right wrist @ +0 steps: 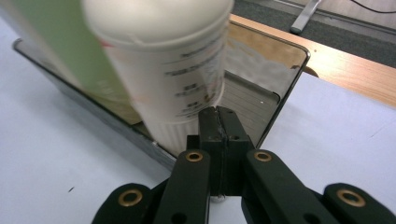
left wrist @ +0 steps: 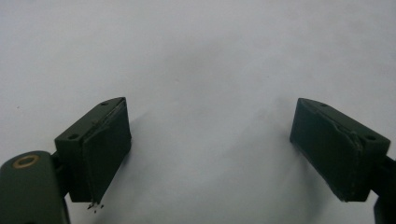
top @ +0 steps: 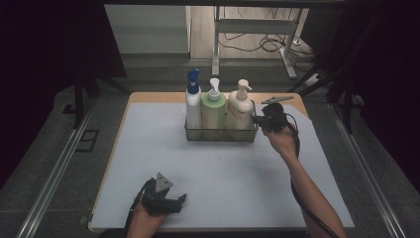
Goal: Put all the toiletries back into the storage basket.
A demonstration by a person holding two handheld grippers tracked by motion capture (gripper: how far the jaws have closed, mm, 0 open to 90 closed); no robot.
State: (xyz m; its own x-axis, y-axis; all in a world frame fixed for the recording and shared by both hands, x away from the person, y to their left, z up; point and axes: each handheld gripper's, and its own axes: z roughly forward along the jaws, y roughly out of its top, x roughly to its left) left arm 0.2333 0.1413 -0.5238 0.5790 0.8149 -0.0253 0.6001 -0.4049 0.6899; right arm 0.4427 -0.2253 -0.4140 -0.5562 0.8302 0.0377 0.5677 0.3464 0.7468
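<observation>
The right gripper [top: 256, 120] sits at the right-hand end of the wire basket [top: 221, 135], its jaws pressed flat together. In the right gripper view [right wrist: 218, 122] the two black pads meet with no gap, and the basket's near end wall appears to run in between them at the pad tips, though a firm grip on that wall cannot be made out for certain. The cream pump bottle [right wrist: 161, 65] stands in the basket just ahead of the pads and slightly to their left, close enough to look almost touching; whether it does touch cannot be told. Beyond it, farther from this gripper, stand the green pump bottle [top: 213, 112] and then the white bottle with the blue cap [top: 193, 103], all three upright in a row.

The left gripper [top: 174, 202] rests low over the pale mat [top: 223, 183], well apart from the basket, which lies far ahead of it. Its jaws stand wide apart, with bare mat between them [left wrist: 210, 154].
</observation>
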